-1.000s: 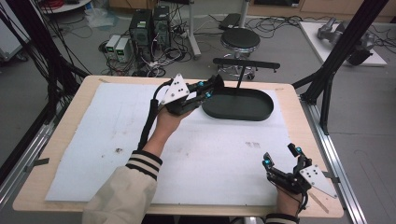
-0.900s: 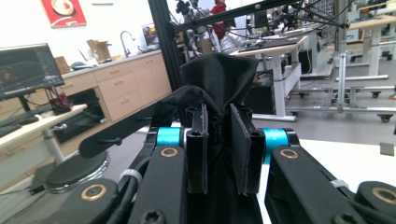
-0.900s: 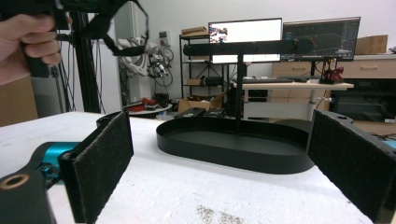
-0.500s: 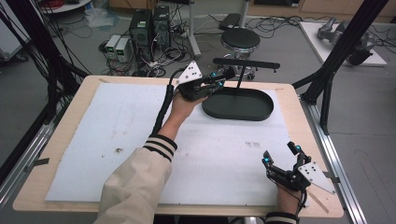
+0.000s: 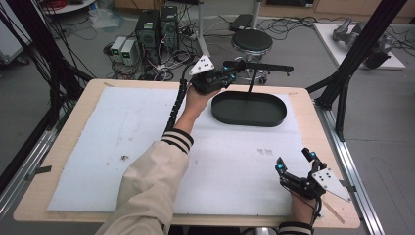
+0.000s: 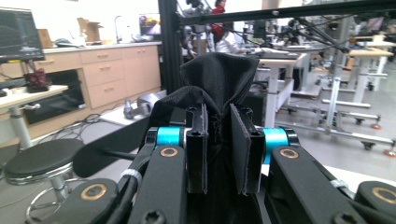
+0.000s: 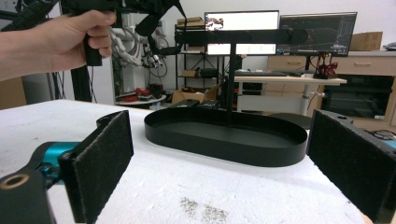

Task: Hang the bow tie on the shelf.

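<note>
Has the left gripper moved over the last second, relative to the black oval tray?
Yes. The left gripper has moved away from the person, from over the black oval tray's near-left rim to beyond its far-left edge.

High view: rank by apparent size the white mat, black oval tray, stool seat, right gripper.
1. white mat
2. black oval tray
3. stool seat and right gripper: look alike, and the stool stands farther off, so unranked.

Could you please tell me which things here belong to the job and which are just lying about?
In use: left gripper, black cloth, black tray with its stand.
Lying about: stool, computers; right gripper idle.
</note>
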Available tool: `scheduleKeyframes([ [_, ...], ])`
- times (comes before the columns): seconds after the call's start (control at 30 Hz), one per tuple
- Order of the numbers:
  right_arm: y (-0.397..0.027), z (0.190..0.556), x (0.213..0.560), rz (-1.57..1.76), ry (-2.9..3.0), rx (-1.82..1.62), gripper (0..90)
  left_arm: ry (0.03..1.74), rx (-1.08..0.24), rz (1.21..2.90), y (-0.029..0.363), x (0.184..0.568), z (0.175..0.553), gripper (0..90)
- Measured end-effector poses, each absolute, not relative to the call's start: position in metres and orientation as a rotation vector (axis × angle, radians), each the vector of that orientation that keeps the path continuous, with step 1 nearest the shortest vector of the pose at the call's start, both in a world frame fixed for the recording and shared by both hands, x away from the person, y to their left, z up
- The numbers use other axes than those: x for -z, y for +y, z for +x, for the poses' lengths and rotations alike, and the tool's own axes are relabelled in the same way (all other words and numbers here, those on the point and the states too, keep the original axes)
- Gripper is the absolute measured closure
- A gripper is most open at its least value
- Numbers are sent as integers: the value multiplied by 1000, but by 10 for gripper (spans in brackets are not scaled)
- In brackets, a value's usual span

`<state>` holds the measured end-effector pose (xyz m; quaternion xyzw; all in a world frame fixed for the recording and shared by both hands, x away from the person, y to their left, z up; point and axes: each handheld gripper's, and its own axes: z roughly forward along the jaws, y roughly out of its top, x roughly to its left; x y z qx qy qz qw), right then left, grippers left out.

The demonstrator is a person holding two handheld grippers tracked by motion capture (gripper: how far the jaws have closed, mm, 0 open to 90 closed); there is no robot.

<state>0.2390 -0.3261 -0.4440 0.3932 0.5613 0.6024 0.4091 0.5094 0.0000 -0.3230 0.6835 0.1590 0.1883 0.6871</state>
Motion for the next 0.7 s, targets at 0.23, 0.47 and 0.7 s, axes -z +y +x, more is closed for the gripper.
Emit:
scheduleKeyframes([
  [0.23,-326,239,444,998,1412,-1513,65,400,-446,1501,11,322,521,771],
  [0.47,-326,239,443,995,1411,-1512,64,438,-486,1516,24,325,528,770],
  [0.7,-326,239,443,992,1411,-1508,64,458,-512,1543,32,333,532,761],
])
